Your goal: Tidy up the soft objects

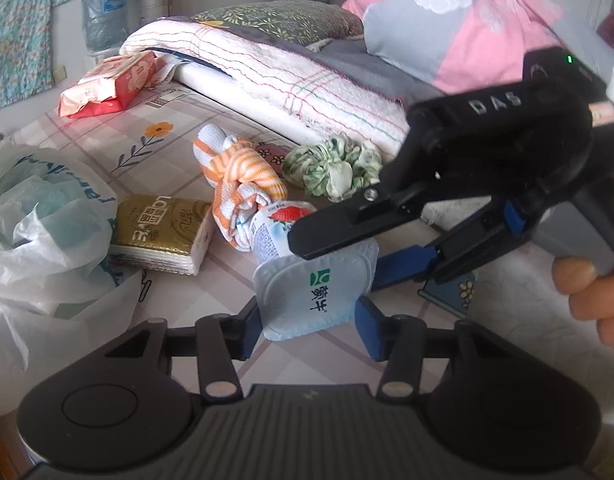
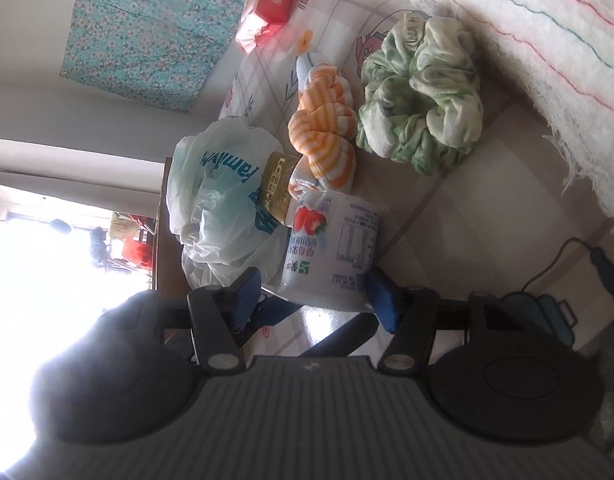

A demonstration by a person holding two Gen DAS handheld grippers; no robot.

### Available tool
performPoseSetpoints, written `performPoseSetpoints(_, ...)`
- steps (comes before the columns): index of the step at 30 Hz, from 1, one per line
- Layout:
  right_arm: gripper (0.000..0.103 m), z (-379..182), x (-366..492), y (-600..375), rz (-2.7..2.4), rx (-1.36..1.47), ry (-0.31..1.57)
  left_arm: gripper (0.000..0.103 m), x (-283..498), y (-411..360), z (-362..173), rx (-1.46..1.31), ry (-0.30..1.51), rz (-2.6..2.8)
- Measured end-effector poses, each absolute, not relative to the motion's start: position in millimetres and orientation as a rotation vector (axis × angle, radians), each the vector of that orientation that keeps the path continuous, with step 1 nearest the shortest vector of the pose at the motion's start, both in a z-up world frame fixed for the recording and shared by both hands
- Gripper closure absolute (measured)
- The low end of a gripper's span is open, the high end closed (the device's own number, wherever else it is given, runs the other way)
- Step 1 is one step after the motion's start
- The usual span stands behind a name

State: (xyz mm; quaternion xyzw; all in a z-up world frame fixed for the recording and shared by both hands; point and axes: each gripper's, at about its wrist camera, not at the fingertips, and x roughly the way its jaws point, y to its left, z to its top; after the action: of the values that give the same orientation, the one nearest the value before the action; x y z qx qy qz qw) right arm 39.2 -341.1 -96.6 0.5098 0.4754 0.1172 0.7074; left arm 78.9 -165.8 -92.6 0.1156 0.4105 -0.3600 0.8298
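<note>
A white yogurt cup (image 1: 315, 292) with a strawberry label lies on its side on the checked sheet (image 1: 107, 140). My left gripper (image 1: 313, 320) is shut on its lid end, a blue pad against each side. My right gripper (image 1: 335, 258) reaches in from the right, one finger over the cup and one under it. In the right wrist view the cup (image 2: 331, 248) sits between the right gripper's (image 2: 313, 300) pads; the left pad stands a little off it. An orange striped towel (image 1: 243, 176) (image 2: 323, 128) touches the cup's far end. A green crumpled cloth (image 1: 331, 168) (image 2: 419, 112) lies beside the towel.
A gold tissue pack (image 1: 163, 236) and a plastic bag (image 1: 39, 220) lie to the left. A red wipes pack (image 1: 107, 84) sits at the far left. A folded white blanket (image 1: 287, 76) and pillows (image 1: 447, 40) fill the back. A hand (image 1: 595, 292) holds the right gripper.
</note>
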Motion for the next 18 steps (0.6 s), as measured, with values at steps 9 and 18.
performPoseSetpoints(9,0.044,-93.9,45.2,-333.8,0.349,1.274,1.046,0.057,79.0,-145.9,-63.8,0.173,0.826,-0.728)
performPoseSetpoints(18,0.045,-87.6,54.3,-338.1,0.307,1.231,1.015,0.056,91.4,-144.5,-63.4,0.117,0.833,-0.712)
